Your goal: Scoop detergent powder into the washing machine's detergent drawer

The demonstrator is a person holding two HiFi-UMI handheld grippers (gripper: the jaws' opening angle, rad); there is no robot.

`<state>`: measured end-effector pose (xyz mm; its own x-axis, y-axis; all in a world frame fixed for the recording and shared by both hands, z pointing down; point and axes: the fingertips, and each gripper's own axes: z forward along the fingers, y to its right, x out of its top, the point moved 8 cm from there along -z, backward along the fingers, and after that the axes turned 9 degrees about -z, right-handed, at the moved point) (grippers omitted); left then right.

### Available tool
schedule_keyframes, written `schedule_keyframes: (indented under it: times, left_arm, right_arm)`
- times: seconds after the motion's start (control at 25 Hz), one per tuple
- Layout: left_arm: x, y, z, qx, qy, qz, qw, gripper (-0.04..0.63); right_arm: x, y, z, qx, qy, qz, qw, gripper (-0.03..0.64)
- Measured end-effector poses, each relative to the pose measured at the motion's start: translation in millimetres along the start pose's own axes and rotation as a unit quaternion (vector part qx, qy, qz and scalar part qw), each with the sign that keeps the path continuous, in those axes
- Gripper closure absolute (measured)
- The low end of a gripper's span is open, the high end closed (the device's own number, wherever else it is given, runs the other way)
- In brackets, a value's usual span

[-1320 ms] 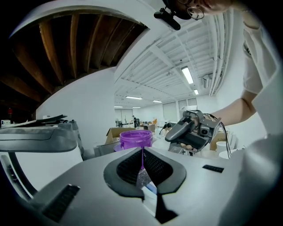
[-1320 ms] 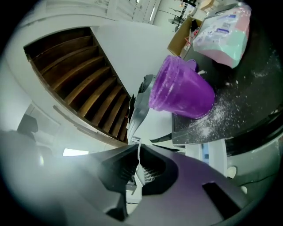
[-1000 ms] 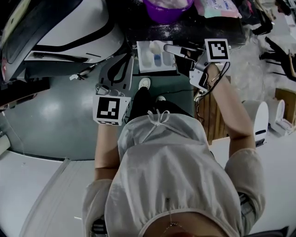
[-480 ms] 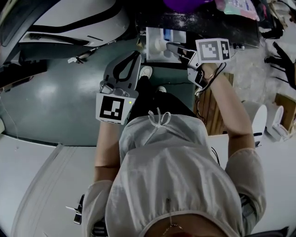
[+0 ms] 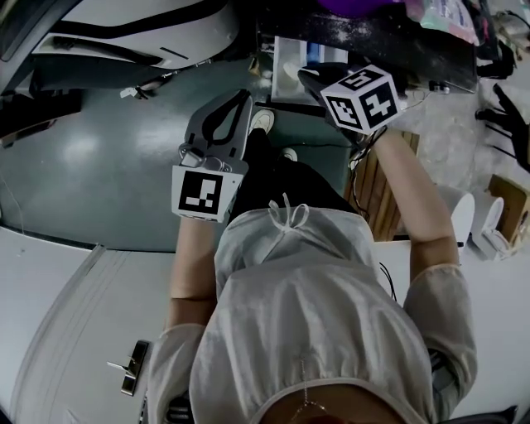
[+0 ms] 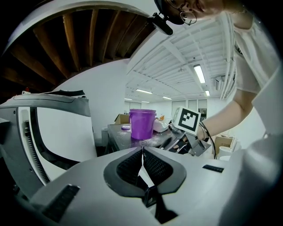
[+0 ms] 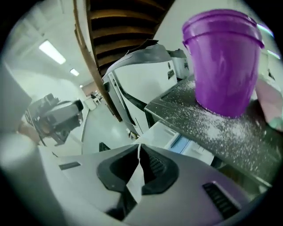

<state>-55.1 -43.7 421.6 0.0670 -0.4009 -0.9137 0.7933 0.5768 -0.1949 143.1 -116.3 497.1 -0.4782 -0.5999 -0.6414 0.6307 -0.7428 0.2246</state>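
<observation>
The white detergent drawer (image 5: 286, 62) with a blue compartment stands pulled out under a dark counter (image 5: 414, 45) dusted with powder. In the right gripper view the drawer (image 7: 177, 142) lies just past the jaws. A purple bucket (image 7: 223, 62) sits on that counter (image 7: 212, 128); it also shows in the left gripper view as the bucket (image 6: 142, 123). My right gripper (image 5: 308, 80) hovers at the drawer's front, shut with nothing in it. My left gripper (image 5: 243, 98) hangs lower left of the drawer, also shut and empty. The white washing machine (image 5: 124, 37) is at the upper left.
A pink and teal packet (image 5: 451, 12) lies on the counter's right end. A wooden pallet (image 5: 385, 190) and white objects (image 5: 468, 211) stand on the floor at right. The person's shoes (image 5: 261, 122) are below the drawer, on the grey-green floor (image 5: 99, 166).
The right gripper has rolled over at the drawer, so its marker cube now tilts. The head camera has tipped, shifting drawer and counter up the frame. The left gripper has barely moved.
</observation>
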Motion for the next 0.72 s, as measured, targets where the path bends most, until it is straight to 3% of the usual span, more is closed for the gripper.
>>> schedule_keyframes:
  times: [0.16,0.44,0.72]
  left_arm:
    - [-6.3,0.5,-6.2,0.006,-0.003,-0.006,1.0000,0.569]
    - [-12.1,1.6,-18.2,0.015,0.003,-0.010,0.9998,0.569]
    - [-19.2,8.8,-29.8,0.021,0.007,-0.012,0.9997,0.569]
  right_arm:
    - [1.4,-11.0,5.5,-0.038,-0.028,-0.115,0.992,0.605]
    - [5.3,-27.0,9.0,-0.075,-0.056,-0.209,0.973,0.605]
    - [8.8,-36.7,12.6,-0.128,-0.105,-0.325,0.931,0.605]
